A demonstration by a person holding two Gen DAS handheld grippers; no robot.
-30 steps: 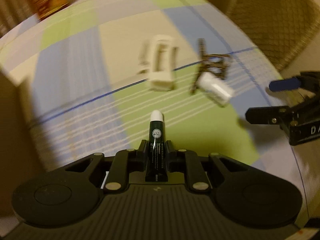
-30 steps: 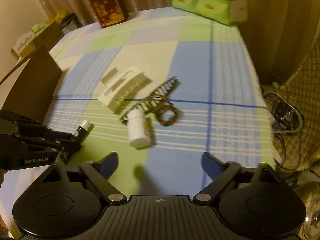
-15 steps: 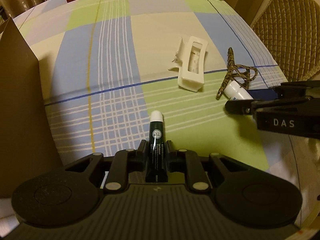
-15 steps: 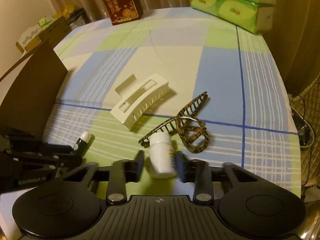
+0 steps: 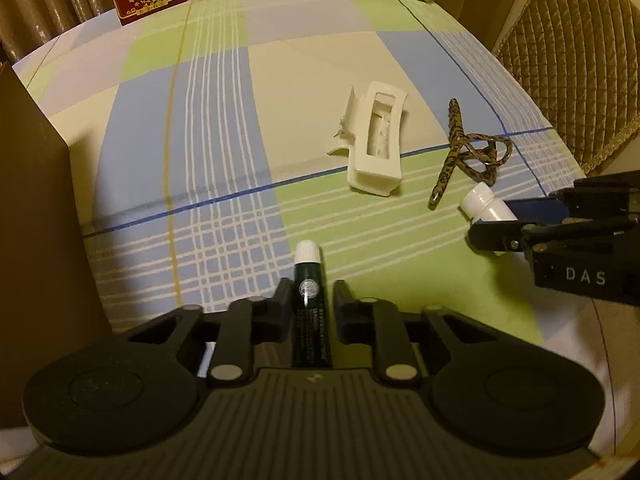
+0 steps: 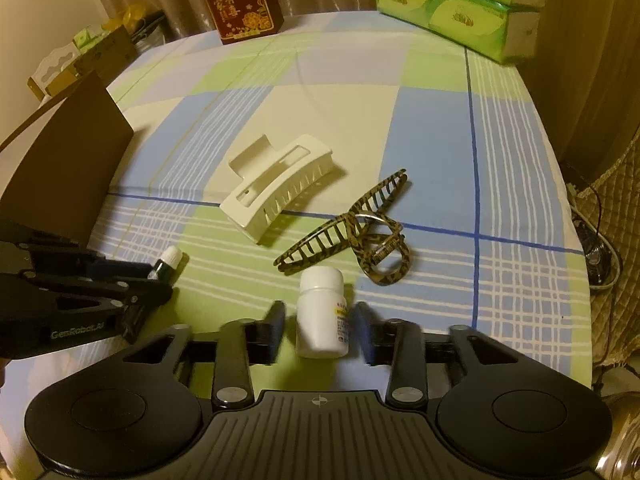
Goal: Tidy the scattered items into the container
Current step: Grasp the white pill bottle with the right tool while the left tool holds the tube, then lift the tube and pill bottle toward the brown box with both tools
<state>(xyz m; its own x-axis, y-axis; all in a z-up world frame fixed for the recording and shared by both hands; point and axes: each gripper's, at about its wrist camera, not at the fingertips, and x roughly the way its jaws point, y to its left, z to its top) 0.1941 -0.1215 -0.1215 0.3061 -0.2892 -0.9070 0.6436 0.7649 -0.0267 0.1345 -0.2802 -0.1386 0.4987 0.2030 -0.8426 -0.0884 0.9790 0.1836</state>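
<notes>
A table [image 6: 436,128] draped in a checked cloth of pale blue, green and cream fills both views under dim, warm light. At the far edge stand a red gift box [image 6: 240,0] with gold characters and stacked green tissue packs [image 6: 460,12], with curtains behind; a quilted chair [image 5: 568,60] sits off the right side. A brown cardboard container [image 6: 68,184] rises at the left. The left tool [image 5: 308,300] is clenched on a dark green tube [image 5: 309,308] with a white cap. The right tool [image 6: 320,320] is opening, a white pill bottle [image 6: 322,316] lying between its fingers on the cloth, pads apart from it. Just beyond lie a cream hair claw [image 6: 280,192] and, to its right, a leopard-print hair claw [image 6: 352,236].
</notes>
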